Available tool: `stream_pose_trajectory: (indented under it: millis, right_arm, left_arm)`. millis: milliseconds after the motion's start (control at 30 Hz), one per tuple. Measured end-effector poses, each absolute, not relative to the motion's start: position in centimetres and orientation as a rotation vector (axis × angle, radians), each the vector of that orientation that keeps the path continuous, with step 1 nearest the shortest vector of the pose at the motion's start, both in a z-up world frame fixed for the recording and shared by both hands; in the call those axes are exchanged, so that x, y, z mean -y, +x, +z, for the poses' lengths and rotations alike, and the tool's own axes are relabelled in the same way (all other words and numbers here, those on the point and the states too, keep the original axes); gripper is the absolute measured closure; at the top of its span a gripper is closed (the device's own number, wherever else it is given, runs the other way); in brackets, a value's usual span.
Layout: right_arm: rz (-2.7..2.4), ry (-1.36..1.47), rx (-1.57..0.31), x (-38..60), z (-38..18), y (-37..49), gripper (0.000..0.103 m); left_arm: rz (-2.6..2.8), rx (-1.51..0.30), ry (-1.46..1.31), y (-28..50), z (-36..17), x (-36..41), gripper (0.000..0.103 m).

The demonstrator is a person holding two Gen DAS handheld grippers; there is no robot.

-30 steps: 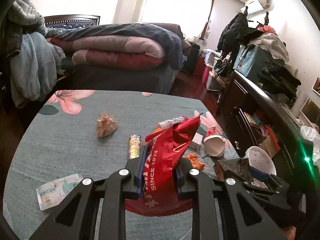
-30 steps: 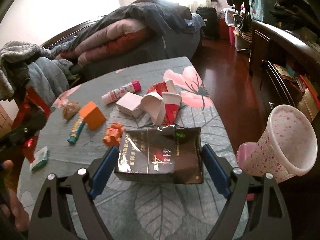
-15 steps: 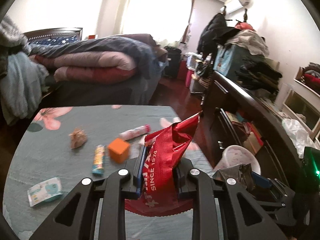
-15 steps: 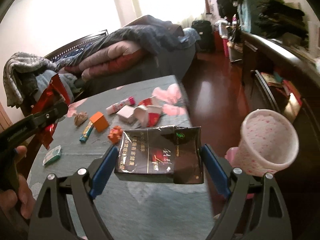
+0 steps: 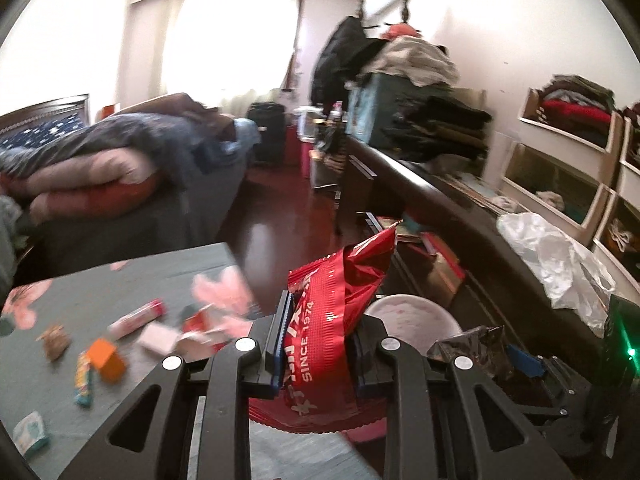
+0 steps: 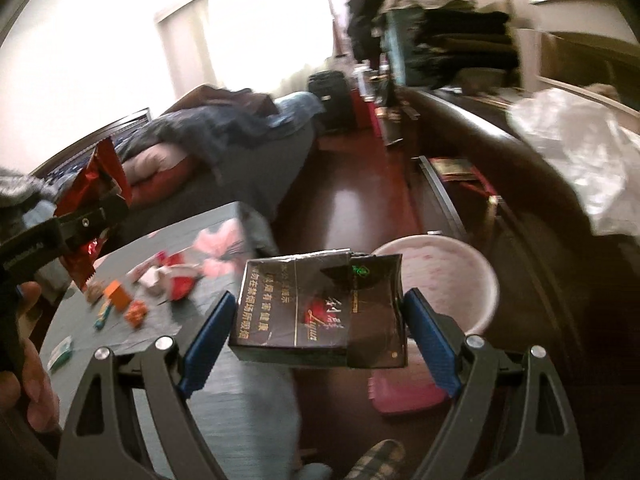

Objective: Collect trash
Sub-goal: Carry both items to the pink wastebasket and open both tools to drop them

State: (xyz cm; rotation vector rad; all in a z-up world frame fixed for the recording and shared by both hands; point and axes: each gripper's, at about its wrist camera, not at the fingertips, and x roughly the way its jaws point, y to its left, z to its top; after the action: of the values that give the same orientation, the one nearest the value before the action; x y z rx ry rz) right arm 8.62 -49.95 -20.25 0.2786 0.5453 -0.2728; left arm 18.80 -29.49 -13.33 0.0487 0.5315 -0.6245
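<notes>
My left gripper (image 5: 318, 322) is shut on a red foil snack wrapper (image 5: 332, 312), held above the table's right edge; the wrapper also shows in the right wrist view (image 6: 94, 200). My right gripper (image 6: 318, 320) is shut on a black cigarette pack (image 6: 320, 308), held just in front of the pink speckled trash bin (image 6: 452, 276) that stands on the floor beside the table. The bin (image 5: 412, 316) shows behind the wrapper in the left wrist view. The pack (image 5: 476, 344) appears there at the right.
The grey flowered table (image 5: 132, 284) holds an orange block (image 5: 106, 364), a crumpled paper ball (image 5: 54, 340), a tube (image 5: 138, 318), paper cups (image 6: 176, 280) and a tissue pack (image 5: 30, 434). A dark cabinet (image 5: 460, 232) stands right of the bin. A bed lies behind.
Both grippers have swung right, away from the table middle toward the bin, each keeping its item. The bin now sits closer and more central in both views.
</notes>
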Motion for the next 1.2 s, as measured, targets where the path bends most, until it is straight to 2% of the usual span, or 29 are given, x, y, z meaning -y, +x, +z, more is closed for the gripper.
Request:
stream_pose_trajectory:
  millis: [567, 733, 800, 900, 967, 1033, 1200]
  right_arm:
    - [-0.433, 0.366, -0.569, 60.8, -25.9, 10.7, 0.017]
    - [-0.484, 0.288, -0.601, 61.1, -28.2, 13.6, 0.017]
    - [-0.467, 0.298, -0.61, 61.9, -29.2, 14.7, 0.017]
    - [-0.479, 0.288, -0.625, 62.6, -30.4, 16.0, 0.016]
    - [-0.489, 0.283, -0.627, 63.0, -31.0, 16.7, 0.015]
    - [-0.487, 0.289, -0.63, 63.1, -31.5, 16.9, 0.015]
    - [-0.493, 0.286, -0.632, 62.9, -32.1, 17.0, 0.013]
  left_arm:
    - [-0.82, -0.601, 0.164, 21.9, -17.5, 45.3, 0.076]
    - [-0.827, -0.641, 0.179, 24.3, -19.7, 48.4, 0.075]
    - [-0.827, -0.659, 0.176, 25.3, -20.5, 49.1, 0.072]
    - [-0.825, -0.673, 0.183, 26.5, -21.6, 50.4, 0.061]
    - [-0.826, -0.672, 0.192, 27.2, -22.2, 51.1, 0.045]
    - [-0.829, -0.67, 0.195, 27.6, -22.3, 51.6, 0.036]
    - [-0.829, -0.662, 0.19, 28.2, -22.4, 52.2, 0.03]
